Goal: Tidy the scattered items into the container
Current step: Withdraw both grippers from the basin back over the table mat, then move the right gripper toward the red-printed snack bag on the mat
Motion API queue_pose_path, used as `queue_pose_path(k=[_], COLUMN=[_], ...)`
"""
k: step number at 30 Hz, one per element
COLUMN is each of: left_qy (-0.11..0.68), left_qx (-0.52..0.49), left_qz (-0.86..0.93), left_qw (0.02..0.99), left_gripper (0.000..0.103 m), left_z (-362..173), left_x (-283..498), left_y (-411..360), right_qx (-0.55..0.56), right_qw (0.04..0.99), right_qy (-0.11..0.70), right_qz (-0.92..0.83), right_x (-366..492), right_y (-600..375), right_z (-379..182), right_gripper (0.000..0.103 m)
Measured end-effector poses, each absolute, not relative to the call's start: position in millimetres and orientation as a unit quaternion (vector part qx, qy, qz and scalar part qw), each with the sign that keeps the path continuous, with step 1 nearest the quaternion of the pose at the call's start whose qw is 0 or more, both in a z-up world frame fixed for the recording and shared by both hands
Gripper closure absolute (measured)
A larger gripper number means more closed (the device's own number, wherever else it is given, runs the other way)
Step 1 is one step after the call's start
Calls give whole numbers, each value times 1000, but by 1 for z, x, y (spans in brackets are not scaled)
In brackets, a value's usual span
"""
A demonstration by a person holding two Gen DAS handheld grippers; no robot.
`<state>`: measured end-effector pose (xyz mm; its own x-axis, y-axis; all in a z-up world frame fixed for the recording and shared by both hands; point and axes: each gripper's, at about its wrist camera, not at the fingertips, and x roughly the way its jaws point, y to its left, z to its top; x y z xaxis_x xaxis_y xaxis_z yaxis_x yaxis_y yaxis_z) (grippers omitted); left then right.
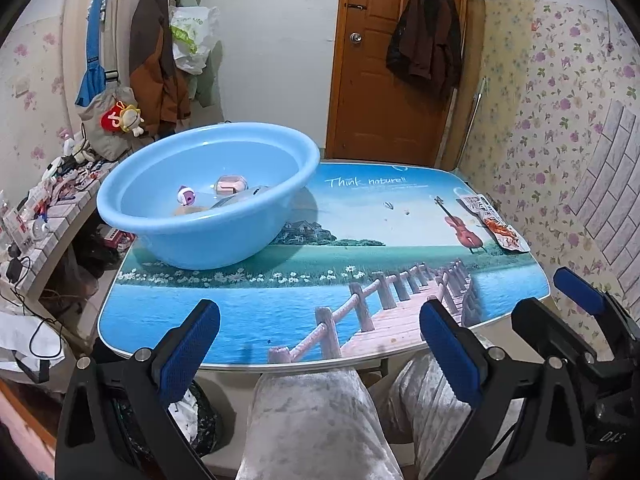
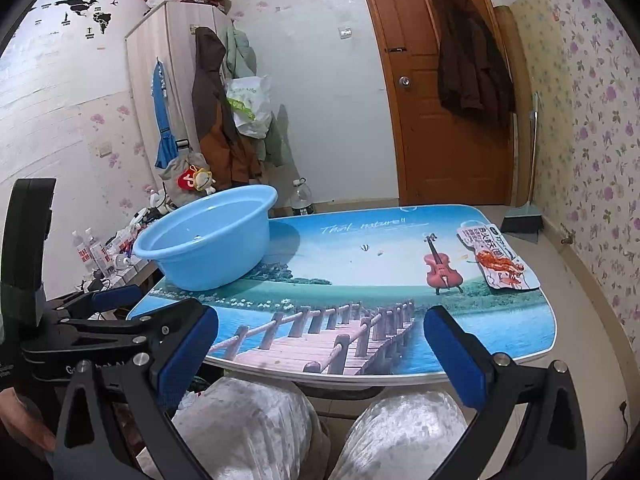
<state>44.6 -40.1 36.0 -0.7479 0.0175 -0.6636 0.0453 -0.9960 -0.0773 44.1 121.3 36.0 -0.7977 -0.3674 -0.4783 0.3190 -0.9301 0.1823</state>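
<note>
- The low table [image 2: 532,332] with its glossy printed lake-and-boardwalk top fills the view ahead of me; my knees sit just under its near edge.
- The round pale-blue plastic basin [image 1: 192,236] stands on the far left corner of the table. Inside it I can see a small pink box [image 1: 229,184] and a little purple-and-white toy [image 1: 186,197], with other pieces I can't make out.
- The one thing I see lying loose is a flat white snack packet with an orange-red picture [image 2: 496,256] — it lies at the far right edge of the table, well apart from the basin.
- My right claw [image 2: 320,356] is spread as wide as it goes and holds nothing; it hangs over the near edge of the table.
- My left claw [image 1: 320,354] is also wide open and empty, just beside the right one.
- Risks, as I judge them:
  - The packet is thin and flat on a slick top, so my pads could skate over it or push it off the right edge instead of pinching it.
  - The carry crosses the whole table; a limp packet held by a corner could slip free before the basin.
  - My two claws sit close — reaching across could knock them together, or nudge the basin toward its corner edge.
</note>
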Motion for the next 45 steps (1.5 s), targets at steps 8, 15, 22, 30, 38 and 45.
queue_pose_path(k=[8, 15, 22, 30, 38, 45], left_qy=[45, 47, 41, 36, 23, 1], left_qx=[364, 371, 377, 382, 386, 390], left_qz=[-930, -927, -925, -923, -922, -920], left_qw=[4, 5, 2, -4, -27, -45], left_gripper=[2, 2, 2, 2, 2, 2], left_z=[30, 26, 24, 21, 19, 18], left_x=[41, 38, 33, 25, 9, -14], left_y=[-37, -38, -33, -24, 0, 25], right_qx=[275, 283, 290, 291, 290, 284], right_qw=[173, 166, 153, 135, 100, 66], right_qy=[-51, -52, -54, -62, -70, -73], right_qz=[-944, -943, -943, -945, -949, -954], right_x=[38, 34, 30, 23, 14, 1], right_y=[123, 124, 128, 140, 164, 192], right_z=[28, 22, 18, 16, 13, 14], right_gripper=[0, 0, 0, 0, 0, 0])
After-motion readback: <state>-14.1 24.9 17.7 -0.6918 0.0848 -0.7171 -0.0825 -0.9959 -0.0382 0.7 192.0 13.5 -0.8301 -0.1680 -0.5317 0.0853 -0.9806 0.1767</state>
